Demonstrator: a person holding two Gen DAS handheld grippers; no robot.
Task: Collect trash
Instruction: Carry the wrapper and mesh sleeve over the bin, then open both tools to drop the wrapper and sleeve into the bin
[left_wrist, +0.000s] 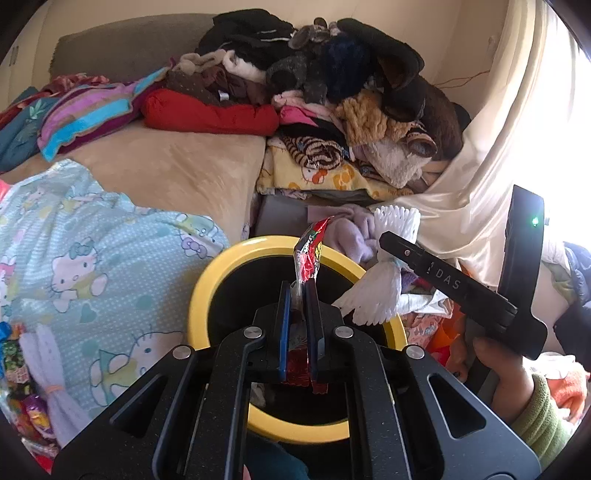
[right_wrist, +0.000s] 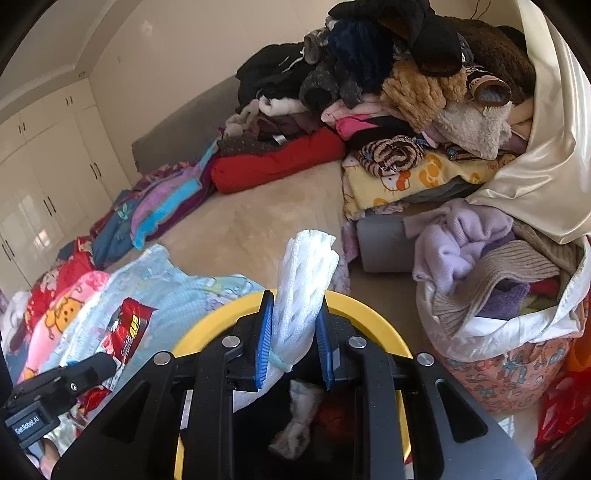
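A round bin with a yellow rim (left_wrist: 218, 266) and a black inside stands just below both grippers; its rim also shows in the right wrist view (right_wrist: 362, 306). My left gripper (left_wrist: 299, 291) is shut on a red snack wrapper (left_wrist: 308, 251) and holds it over the bin. My right gripper (right_wrist: 293, 306) is shut on a white foam net sleeve (right_wrist: 306, 280), also over the bin; the sleeve also shows in the left wrist view (left_wrist: 384, 288). Crumpled white trash (right_wrist: 299, 417) lies inside the bin.
A beige bed (right_wrist: 258, 221) carries a Hello Kitty blanket (left_wrist: 92, 258), a red cushion (right_wrist: 277, 158) and a tall pile of clothes (right_wrist: 406, 81). A full laundry bag (right_wrist: 498, 314) stands at the right. White wardrobes (right_wrist: 44, 166) line the far left wall.
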